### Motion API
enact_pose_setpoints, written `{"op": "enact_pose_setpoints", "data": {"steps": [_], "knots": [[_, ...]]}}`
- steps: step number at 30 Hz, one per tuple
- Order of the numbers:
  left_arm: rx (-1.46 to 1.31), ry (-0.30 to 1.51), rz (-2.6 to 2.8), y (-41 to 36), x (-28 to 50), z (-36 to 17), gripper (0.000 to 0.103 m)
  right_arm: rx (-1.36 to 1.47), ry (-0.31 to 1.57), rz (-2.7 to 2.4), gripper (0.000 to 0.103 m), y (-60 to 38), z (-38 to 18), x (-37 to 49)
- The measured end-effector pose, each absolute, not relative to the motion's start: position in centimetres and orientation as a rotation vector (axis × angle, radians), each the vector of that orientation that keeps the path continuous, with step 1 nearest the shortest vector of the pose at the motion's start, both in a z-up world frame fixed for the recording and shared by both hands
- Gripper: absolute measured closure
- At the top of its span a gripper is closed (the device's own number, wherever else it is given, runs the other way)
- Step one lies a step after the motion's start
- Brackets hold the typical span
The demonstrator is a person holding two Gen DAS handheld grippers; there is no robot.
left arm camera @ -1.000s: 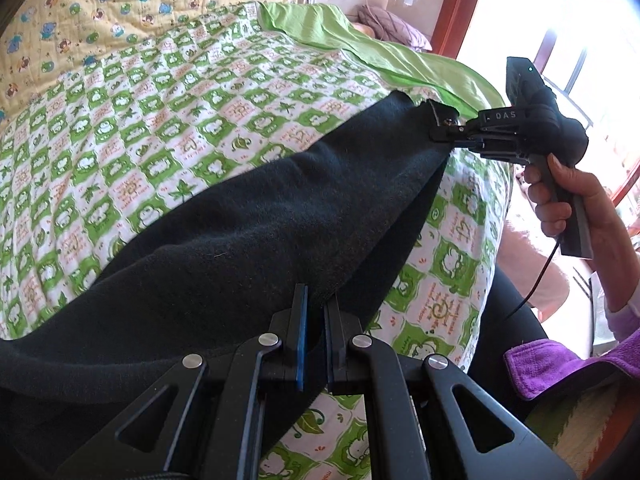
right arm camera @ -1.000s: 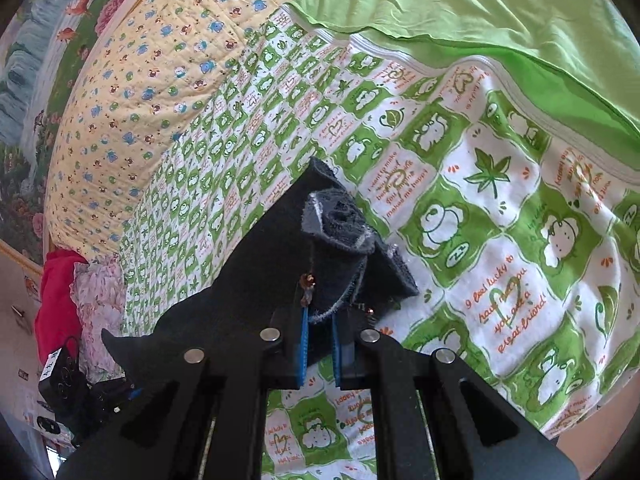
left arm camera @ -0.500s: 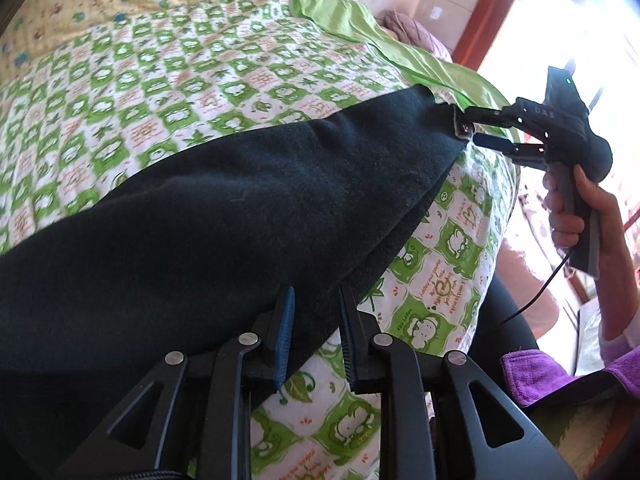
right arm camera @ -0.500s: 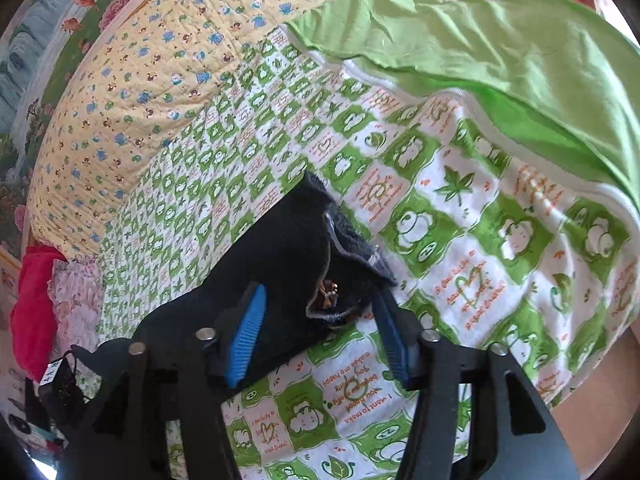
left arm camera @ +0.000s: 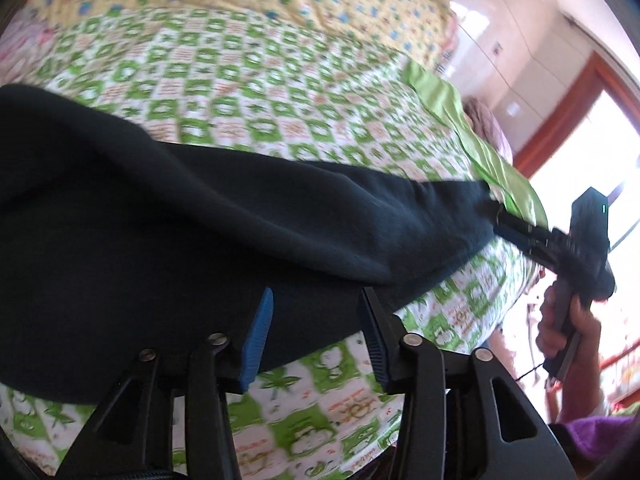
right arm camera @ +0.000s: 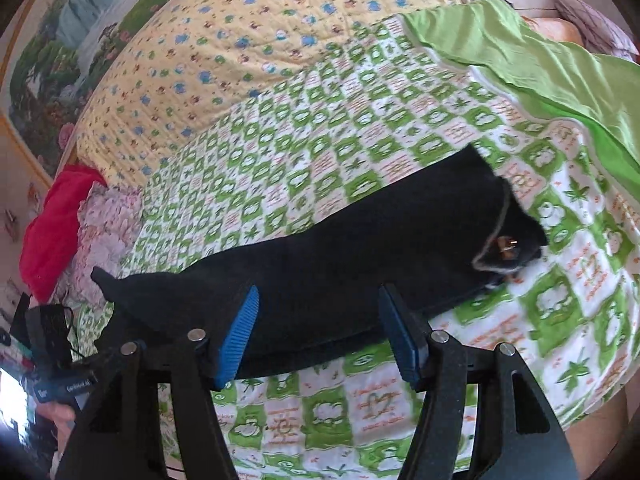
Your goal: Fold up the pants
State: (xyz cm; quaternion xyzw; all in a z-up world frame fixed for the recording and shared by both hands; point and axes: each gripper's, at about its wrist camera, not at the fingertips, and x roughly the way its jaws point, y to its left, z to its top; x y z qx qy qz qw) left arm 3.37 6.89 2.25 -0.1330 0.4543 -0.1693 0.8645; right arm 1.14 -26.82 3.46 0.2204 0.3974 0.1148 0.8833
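Dark pants (left arm camera: 200, 216) lie folded lengthwise along the near edge of a bed with a green-and-white patterned sheet (left arm camera: 280, 92). In the right wrist view the pants (right arm camera: 360, 248) stretch from the waistband at the right, with its button showing, to the legs at the left. My left gripper (left arm camera: 316, 336) is open and empty just over the pants' near edge. My right gripper (right arm camera: 320, 332) is open and empty over the middle of the pants. The right gripper also shows in the left wrist view (left arm camera: 504, 224) beside the waistband end.
A green sheet (right arm camera: 540, 52) lies at the bed's right end. A yellow quilt (right arm camera: 240, 40) covers the far side. A red cloth (right arm camera: 52, 228) and a pink floral cloth (right arm camera: 104, 232) sit at the left end. The bed's near edge drops off below the grippers.
Both grippers have let go of the pants and opened wide. The pants now rest flat on the bed. Both grippers have drawn back towards the near edge.
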Motion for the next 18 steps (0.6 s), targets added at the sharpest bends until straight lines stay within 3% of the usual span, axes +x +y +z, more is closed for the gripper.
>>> {"op": "enact_pose_setpoints", "data": {"steps": [18], "knots": [[-0.551, 0.866, -0.035, 19.2, 5.5, 7.0, 0.049, 0.076, 0.807, 0.685, 0.036, -9.9, 4.3, 1.9]]}}
